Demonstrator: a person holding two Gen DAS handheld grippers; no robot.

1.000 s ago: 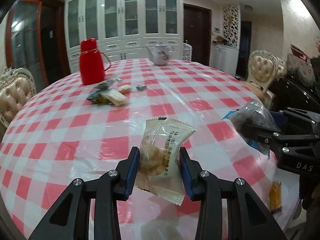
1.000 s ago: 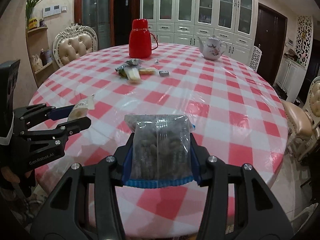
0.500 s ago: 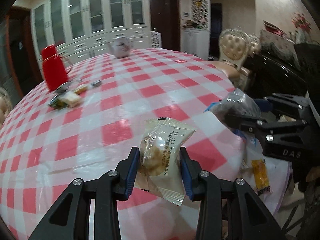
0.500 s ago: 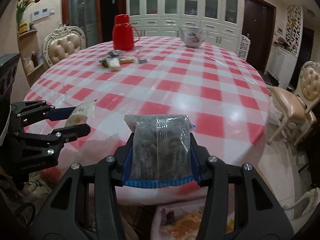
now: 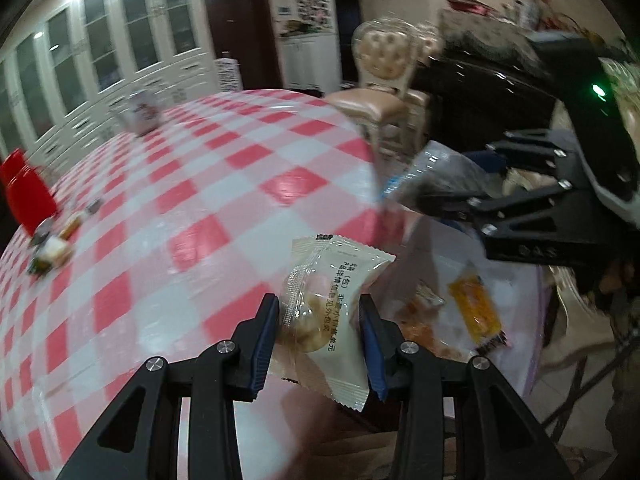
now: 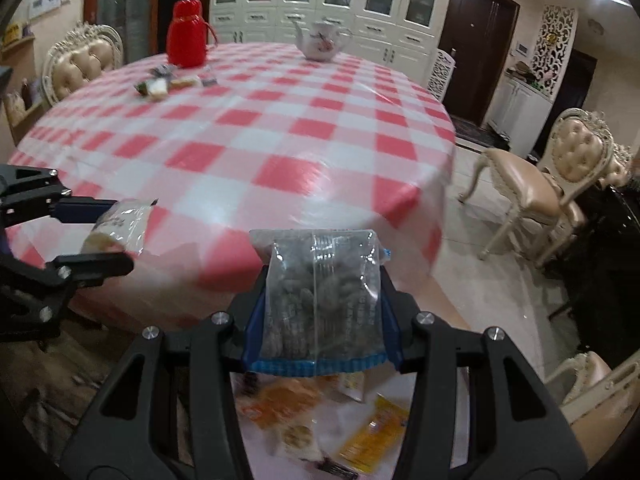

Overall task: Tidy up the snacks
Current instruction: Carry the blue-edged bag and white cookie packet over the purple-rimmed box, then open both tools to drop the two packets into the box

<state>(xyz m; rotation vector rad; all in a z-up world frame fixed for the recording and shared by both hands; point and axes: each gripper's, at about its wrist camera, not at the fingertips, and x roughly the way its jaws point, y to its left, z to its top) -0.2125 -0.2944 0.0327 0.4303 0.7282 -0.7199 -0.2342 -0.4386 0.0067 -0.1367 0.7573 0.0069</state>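
Cream-wrapped pastry packet (image 5: 334,312) sat pinched in the left hand-held gripper (image 5: 320,340); the right hand-held gripper (image 6: 320,320) clamped a clear bag of dark snacks (image 6: 320,296) beyond the bench (image 6: 280,140) edge.

Snacks (image 6: 304,412) below are blurred, partly hidden.

Wide open stretch of checked table (image 6: 280,136) ahead, nothing on the near half. The far side is crowded: red flask (image 6: 186,34), teapot (image 6: 320,42) and a scatter of small snacks (image 6: 168,84). Just off the table's near edge, loose snack packets (image 6: 320,428) lie in a heap below. A padded chair (image 6: 540,196) blocks the right, with bare floor (image 6: 460,248) between it and the table.
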